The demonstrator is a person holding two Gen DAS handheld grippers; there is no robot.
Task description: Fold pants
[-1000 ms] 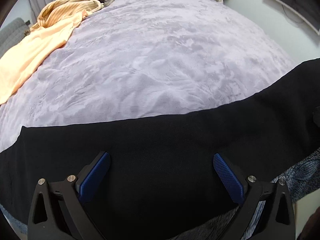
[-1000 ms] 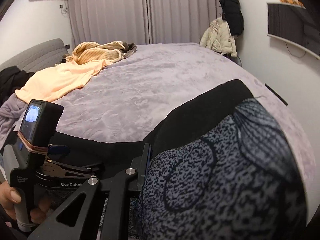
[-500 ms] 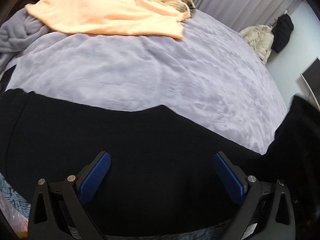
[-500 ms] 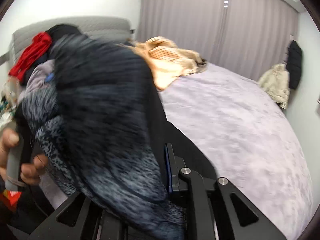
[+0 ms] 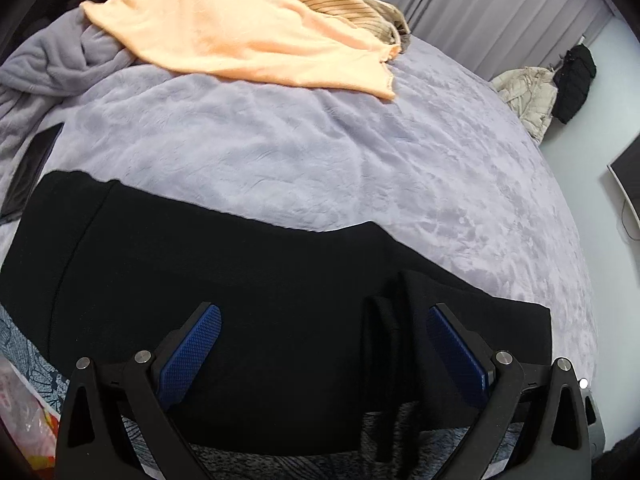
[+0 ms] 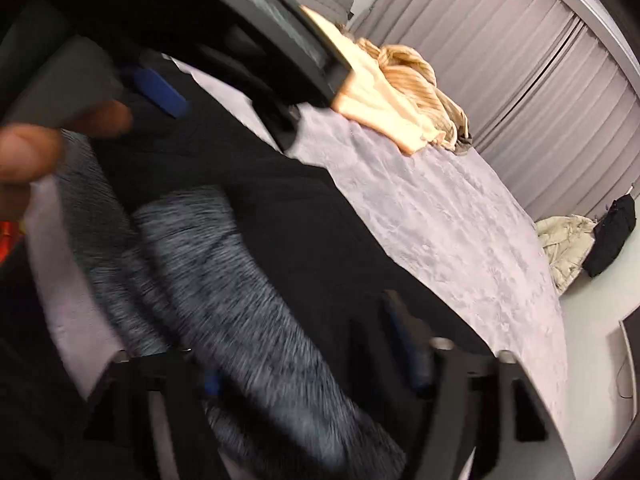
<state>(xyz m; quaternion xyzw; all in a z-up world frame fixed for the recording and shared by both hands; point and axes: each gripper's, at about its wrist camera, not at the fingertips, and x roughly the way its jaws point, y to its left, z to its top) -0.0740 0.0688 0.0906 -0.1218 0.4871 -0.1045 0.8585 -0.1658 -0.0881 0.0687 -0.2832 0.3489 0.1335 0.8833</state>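
Lilac bedding (image 5: 360, 152) covers the bed, with an orange cloth (image 5: 248, 40) and curtains (image 5: 500, 12) far beyond the claws. Under the left claw (image 5: 324, 360), whose blue pads (image 5: 192, 356) stand wide apart and grip nothing, the black pants (image 5: 224, 280) lie flat across the near edge, a small ridge of fabric just inside the right-hand pad. The right claw (image 6: 316, 364), blurred, is opening, with the pants' speckled grey inner side (image 6: 240, 292) lying loose between its jaws
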